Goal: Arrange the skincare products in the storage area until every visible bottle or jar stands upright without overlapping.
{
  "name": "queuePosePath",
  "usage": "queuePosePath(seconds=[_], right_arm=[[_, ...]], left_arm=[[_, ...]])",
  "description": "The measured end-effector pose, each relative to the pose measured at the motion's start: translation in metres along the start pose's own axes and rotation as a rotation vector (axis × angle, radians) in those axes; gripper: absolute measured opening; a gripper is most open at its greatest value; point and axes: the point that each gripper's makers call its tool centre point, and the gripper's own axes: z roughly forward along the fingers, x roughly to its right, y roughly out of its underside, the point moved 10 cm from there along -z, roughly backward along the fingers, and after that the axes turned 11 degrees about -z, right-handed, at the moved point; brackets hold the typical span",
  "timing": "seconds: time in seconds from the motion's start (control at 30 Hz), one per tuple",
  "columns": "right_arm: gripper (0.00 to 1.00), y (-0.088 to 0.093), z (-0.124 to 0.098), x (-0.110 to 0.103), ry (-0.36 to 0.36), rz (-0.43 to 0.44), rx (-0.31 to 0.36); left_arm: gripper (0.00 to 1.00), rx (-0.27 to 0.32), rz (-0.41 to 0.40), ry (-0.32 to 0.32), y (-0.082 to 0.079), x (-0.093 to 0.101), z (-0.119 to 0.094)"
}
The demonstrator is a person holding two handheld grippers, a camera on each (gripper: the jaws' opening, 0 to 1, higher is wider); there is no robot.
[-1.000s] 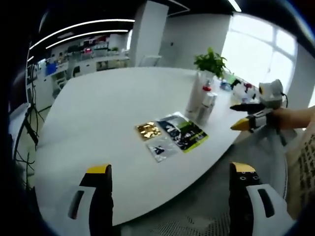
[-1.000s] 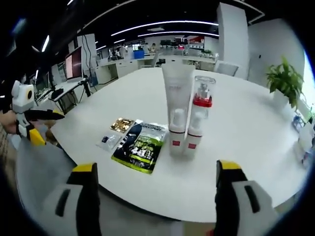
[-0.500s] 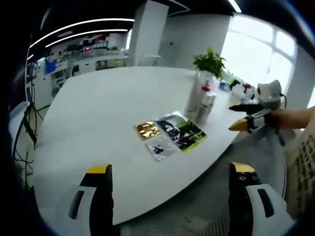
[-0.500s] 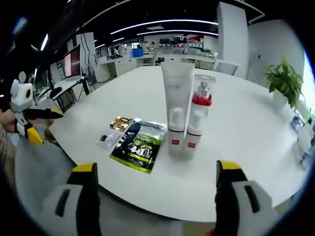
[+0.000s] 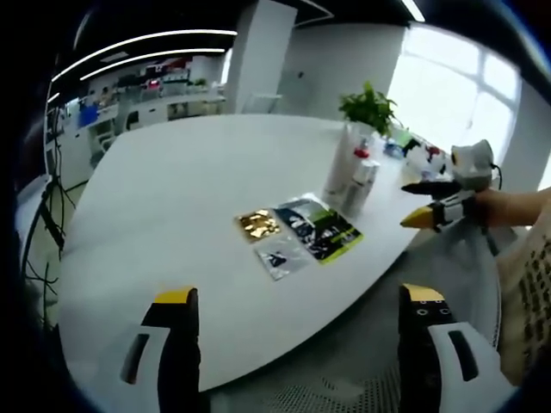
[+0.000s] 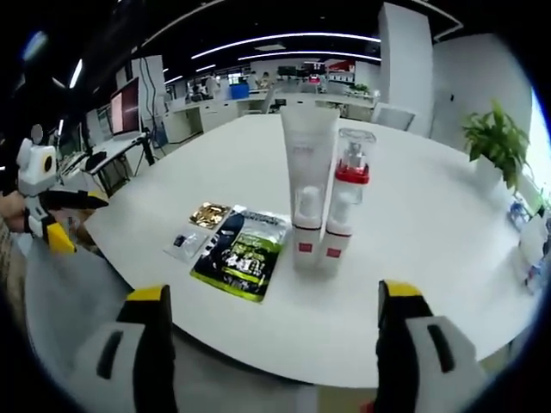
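Jaws of my right gripper (image 6: 269,344) stand wide apart, empty, off the near edge of the white table (image 6: 413,241). My left gripper (image 5: 297,348) is likewise open and empty. Just beyond, flat: a green-black sachet (image 6: 244,254), clear packet (image 6: 186,244) and gold packet (image 6: 212,216). Beside them four products stand upright, clustered: two small red-banded bottles (image 6: 321,241), a tall white tube (image 6: 309,159), a red-collared pump bottle (image 6: 353,168). Farther off, a potted plant (image 6: 497,142).

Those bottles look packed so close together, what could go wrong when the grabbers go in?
The tall white tube and red-collared pump bottle stand tight against two small bottles, so reaching for one may topple another. The flat sachets lie close to them, near the table edge, and could be nudged off. Both the right gripper and left gripper are open and empty.
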Motion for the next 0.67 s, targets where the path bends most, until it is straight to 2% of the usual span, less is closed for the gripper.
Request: queuePosePath(seconds=[0.3,0.67], right_arm=[[0.99,0.0000,-0.0012,0.0004,0.009,-0.003,0.005],[0.99,0.0004,-0.0002,-0.0002,0.017,-0.028,-0.004]], left_arm=[[0.93,-0.009,0.019,0.004,0.0013,0.0020,0.0005],[0.92,0.008,-0.026,0.027,0.0000,0.0005,-0.0009]])
